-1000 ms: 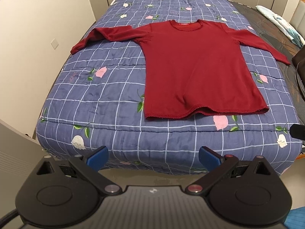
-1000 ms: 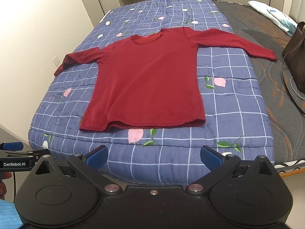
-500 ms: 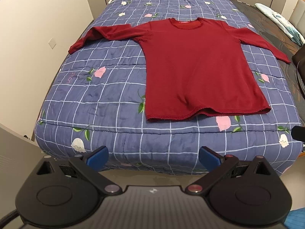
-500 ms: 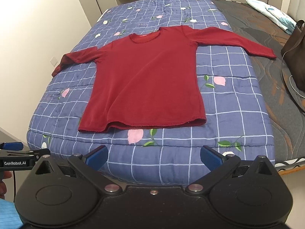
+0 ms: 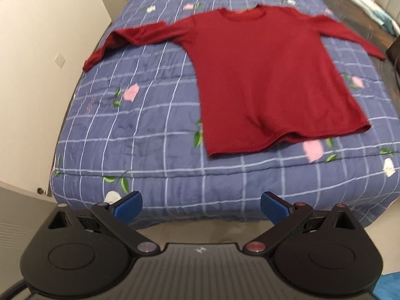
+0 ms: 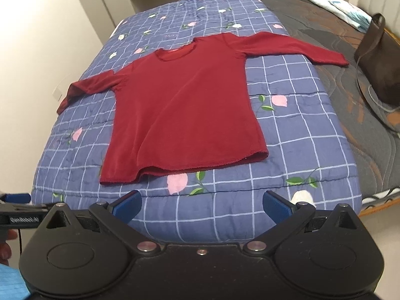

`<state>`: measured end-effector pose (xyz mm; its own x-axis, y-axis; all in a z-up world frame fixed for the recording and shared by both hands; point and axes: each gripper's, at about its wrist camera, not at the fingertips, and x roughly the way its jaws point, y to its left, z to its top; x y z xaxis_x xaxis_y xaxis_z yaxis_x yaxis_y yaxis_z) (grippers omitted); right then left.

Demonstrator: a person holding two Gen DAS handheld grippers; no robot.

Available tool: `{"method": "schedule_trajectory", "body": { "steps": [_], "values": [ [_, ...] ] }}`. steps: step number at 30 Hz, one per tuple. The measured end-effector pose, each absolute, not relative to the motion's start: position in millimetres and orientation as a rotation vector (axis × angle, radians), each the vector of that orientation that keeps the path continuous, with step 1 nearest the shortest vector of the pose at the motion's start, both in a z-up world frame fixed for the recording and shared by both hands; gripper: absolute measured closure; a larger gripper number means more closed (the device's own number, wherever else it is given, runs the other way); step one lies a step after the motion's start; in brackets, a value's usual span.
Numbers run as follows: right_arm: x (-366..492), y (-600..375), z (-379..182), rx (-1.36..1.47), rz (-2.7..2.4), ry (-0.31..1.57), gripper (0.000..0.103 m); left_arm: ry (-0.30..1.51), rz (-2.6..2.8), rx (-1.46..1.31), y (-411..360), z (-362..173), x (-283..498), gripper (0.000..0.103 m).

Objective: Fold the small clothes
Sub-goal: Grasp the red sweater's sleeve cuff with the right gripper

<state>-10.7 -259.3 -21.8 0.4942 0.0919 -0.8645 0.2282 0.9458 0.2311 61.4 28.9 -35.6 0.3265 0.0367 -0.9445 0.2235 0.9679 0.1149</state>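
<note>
Blue checked floral quilt covers most of the bed; faint stitched lettering on it near the far end in the right wrist view and at the left side in the left wrist view, neither readable. Right of the quilt, a bare strip of dark patterned mattress with a brown bag on it, cut off by the frame edge. Pale wall runs close along the bed's left edge, little room on that side.

Red long-sleeve shirt lies flat, face up, mid-quilt, neck to the far end, hem towards the near edge but short of it. Both sleeves spread out. Left sleeve cuff reaches the quilt's left edge; right sleeve cuff ends at the quilt/mattress boundary. Hem ripples slightly, inner layer showing under it. Open quilt on both sides of the body and in front of the hem.

Left wrist view is motion-blurred, fine detail lost.

Left gripper: jaws wide apart, empty, over the bed's near edge, clear of the shirt.
Right gripper: same, wide and empty, off the shirt.

The left unit's side shows at the right wrist view's left edge with a white label, blurred, looks like "GenRobot.AI". A hand behind it, mostly cut off.
</note>
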Motion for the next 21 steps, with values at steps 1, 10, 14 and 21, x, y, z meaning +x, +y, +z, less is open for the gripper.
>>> {"method": "schedule_trajectory", "body": {
  "steps": [1, 10, 14, 21],
  "values": [
    [-9.5, -259.0, -23.9, 0.364, -0.082, 1.066, 0.000, 1.255, -0.123, 0.238, 33.2, -38.9, 66.6, 0.000],
    [1.3, -256.0, -27.5, 0.477, -0.102, 1.078, 0.000, 1.265, -0.140, 0.253, 38.9, -39.3, 107.1, 0.000],
    [8.7, -271.3, -23.9, 0.485, -0.147, 1.049, 0.000, 1.239, -0.134, 0.288, 23.8, -36.8, 130.0, 0.000],
    [36.0, -326.6, -33.5, 0.569, -0.257, 0.972, 0.000, 1.221, -0.102, 0.277, -18.3, -34.9, 189.5, 0.000]
  ]
}}
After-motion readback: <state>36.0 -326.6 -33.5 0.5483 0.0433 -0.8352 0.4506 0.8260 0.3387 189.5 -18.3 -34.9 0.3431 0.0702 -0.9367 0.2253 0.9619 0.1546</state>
